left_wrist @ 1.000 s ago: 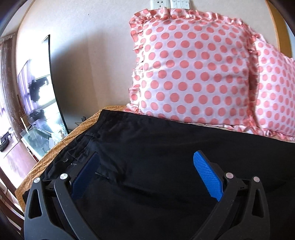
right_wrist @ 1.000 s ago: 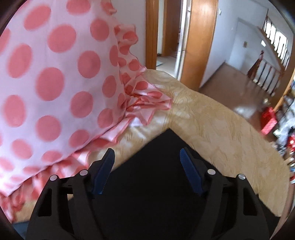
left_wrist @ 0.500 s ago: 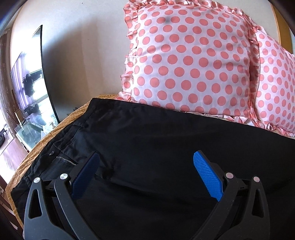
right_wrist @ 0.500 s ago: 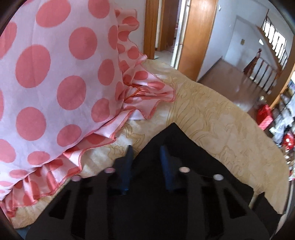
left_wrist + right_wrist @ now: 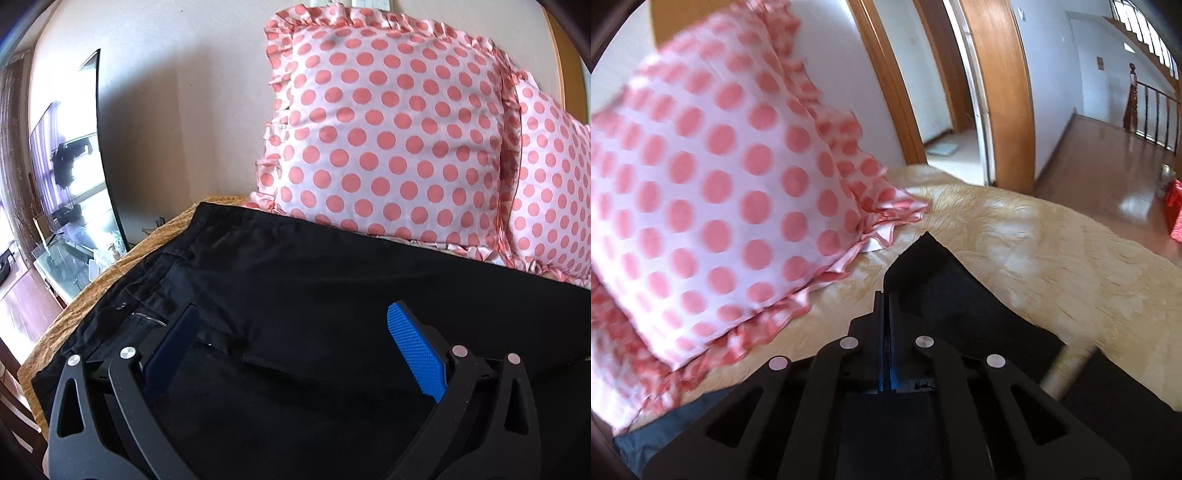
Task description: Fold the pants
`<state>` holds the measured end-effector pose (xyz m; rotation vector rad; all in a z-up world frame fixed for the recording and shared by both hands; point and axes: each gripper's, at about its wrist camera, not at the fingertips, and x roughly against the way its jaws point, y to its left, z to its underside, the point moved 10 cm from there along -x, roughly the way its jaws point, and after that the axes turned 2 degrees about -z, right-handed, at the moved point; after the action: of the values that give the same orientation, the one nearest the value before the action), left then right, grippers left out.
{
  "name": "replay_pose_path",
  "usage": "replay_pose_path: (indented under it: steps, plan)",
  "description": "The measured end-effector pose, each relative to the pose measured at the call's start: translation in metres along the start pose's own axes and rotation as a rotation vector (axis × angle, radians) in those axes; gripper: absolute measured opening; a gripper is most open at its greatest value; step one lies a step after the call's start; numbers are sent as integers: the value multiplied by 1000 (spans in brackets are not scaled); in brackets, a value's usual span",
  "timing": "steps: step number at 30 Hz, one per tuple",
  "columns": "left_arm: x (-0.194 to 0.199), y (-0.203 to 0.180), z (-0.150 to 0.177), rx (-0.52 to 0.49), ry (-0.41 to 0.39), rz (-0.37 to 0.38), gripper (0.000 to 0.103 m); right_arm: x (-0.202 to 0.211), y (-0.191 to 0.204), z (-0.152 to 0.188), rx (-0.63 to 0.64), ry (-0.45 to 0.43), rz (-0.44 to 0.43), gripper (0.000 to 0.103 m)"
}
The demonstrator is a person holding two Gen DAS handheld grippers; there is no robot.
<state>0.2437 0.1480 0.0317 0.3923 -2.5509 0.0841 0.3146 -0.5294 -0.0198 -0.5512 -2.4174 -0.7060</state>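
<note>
Black pants lie spread on the bed, with the waistband, its button and the zipper at the left. My left gripper hovers low over the pants just right of the fly. Its blue pads stand wide apart and open, with nothing pinched. In the right wrist view my right gripper is shut on the pants. A pointed corner of the leg end sticks up past the closed fingertips, raised off the bedspread.
Two pink polka-dot pillows lean on the wall behind the pants, and one pillow sits left of my right gripper. The yellow bedspread runs to the bed edge. An open doorway lies beyond, and a dark screen stands at far left.
My right gripper closed on the corner of the pants leg and pulled back and slightly up with it, away from the pillow. The left gripper stayed open and almost still.
</note>
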Motion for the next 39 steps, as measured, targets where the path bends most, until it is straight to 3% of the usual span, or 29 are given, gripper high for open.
replay_pose_path:
  steps: [5, 10, 15, 18, 24, 30, 35, 39]
  plan:
    - [11, 12, -1, 24, 4, -1, 101, 55, -20, 27, -25, -31, -86, 2]
    - [20, 25, 0, 37, 12, -8, 101, 90, -53, 75, -92, -10, -113, 2]
    - [19, 35, -4, 6, 19, -45, 101, 94, -85, 101, -169, 23, -127, 2]
    - [8, 35, -10, -25, 34, -26, 101, 87, -92, 107, -214, 61, -154, 2]
    - [-13, 38, -38, -101, -59, -64, 101, 81, -94, 109, -256, 85, -184, 6]
    - [-73, 31, -54, -19, 111, 45, 101, 74, -97, 113, -301, 108, -202, 6]
    - [-133, 25, -73, -9, 175, -13, 101, 74, -98, 113, -311, 106, -208, 3]
    - [-173, 9, -77, 1, 230, 1, 101, 85, -111, 109, -335, 71, -187, 2]
